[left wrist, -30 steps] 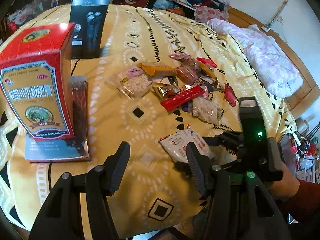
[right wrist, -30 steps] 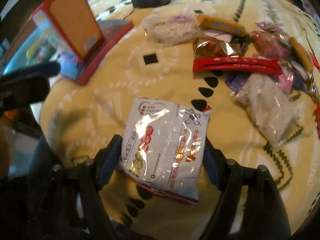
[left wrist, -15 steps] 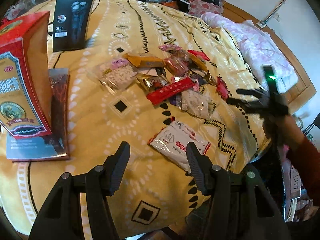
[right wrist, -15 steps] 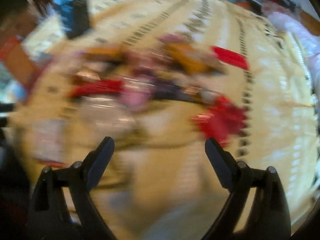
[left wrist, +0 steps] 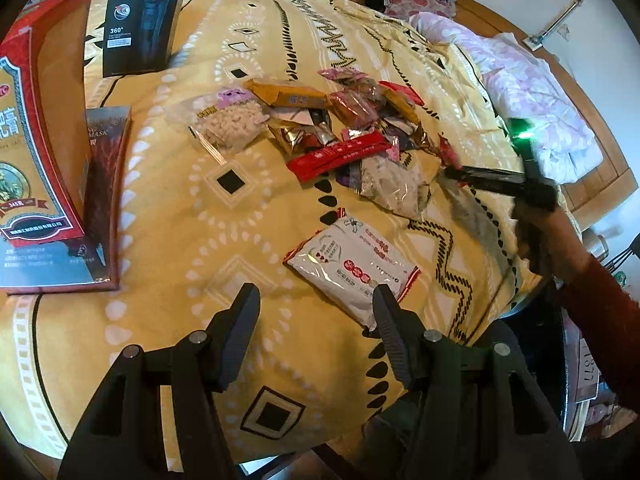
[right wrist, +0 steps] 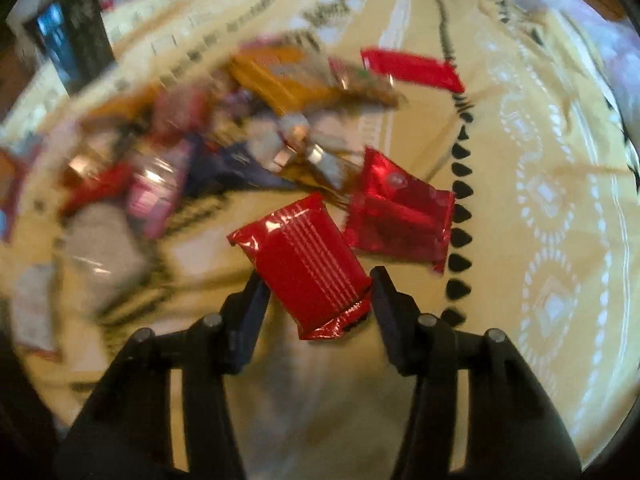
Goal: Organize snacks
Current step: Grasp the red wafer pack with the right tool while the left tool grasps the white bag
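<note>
On the yellow patterned cloth [left wrist: 168, 184] lies a heap of mixed snack packets [left wrist: 352, 128]. A white snack bag [left wrist: 352, 268] rests alone nearer to me, just beyond the right finger of my left gripper [left wrist: 316, 312]. That gripper hovers open with nothing in it. My right gripper [right wrist: 316, 284] is at the heap's right edge, its jaws closing. Both pads touch the sides of a glossy red packet [right wrist: 304, 260]. A second red packet [right wrist: 400, 216] lies just behind it. From the left wrist view, the right gripper [left wrist: 452, 172] reaches in from the right.
A tall red box [left wrist: 32, 140] stands on a flat mask box [left wrist: 100, 184] at the left. A black shaver box [left wrist: 140, 16] stands at the back left. A pink-white quilt [left wrist: 532, 92] lies to the right. The cloth drops off at the front and right.
My right gripper let go of the white bag, swung to the heap's right edge and closed around a red packet. The left gripper crept slightly forward and down.
</note>
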The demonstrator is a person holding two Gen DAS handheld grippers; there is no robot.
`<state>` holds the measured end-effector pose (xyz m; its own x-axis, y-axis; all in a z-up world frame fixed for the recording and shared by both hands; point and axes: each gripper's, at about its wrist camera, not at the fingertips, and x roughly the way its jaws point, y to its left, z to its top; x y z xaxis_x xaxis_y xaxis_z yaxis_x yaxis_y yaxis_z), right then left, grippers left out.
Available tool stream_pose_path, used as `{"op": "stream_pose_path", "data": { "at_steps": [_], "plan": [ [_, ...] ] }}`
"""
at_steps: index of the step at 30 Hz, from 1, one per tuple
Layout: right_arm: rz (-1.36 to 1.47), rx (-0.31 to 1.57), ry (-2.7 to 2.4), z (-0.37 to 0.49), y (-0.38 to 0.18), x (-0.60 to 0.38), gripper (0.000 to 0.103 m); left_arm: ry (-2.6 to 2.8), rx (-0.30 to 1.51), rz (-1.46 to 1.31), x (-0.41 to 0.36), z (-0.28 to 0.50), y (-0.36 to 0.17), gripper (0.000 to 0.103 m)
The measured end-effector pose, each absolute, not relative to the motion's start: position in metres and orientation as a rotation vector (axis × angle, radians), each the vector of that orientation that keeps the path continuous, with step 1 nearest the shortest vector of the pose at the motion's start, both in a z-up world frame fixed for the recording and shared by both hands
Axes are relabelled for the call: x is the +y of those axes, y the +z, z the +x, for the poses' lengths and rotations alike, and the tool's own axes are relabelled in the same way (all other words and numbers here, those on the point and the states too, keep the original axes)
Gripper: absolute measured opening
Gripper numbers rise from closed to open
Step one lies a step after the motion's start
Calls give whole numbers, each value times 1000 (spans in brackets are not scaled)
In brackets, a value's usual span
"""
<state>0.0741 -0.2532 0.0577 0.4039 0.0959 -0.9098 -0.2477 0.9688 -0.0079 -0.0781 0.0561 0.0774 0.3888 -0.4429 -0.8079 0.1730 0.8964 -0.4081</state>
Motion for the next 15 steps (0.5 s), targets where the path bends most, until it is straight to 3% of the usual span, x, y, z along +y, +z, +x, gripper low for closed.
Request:
{"op": "stream_pose_path", "data": {
  "at_steps": [4,9,15],
  "plan": [
    [-53,1070,338,27,88,-219,51,-373,1111,-263,55,-80,71,60],
    [-291,1109,401,-12,54,-146,50,-350,1129,-279,57,-84,67,60],
    [-225,1150,569,-39,43,-100,48,-326,1122,-276,64,-91,72,60]
  ]
}}
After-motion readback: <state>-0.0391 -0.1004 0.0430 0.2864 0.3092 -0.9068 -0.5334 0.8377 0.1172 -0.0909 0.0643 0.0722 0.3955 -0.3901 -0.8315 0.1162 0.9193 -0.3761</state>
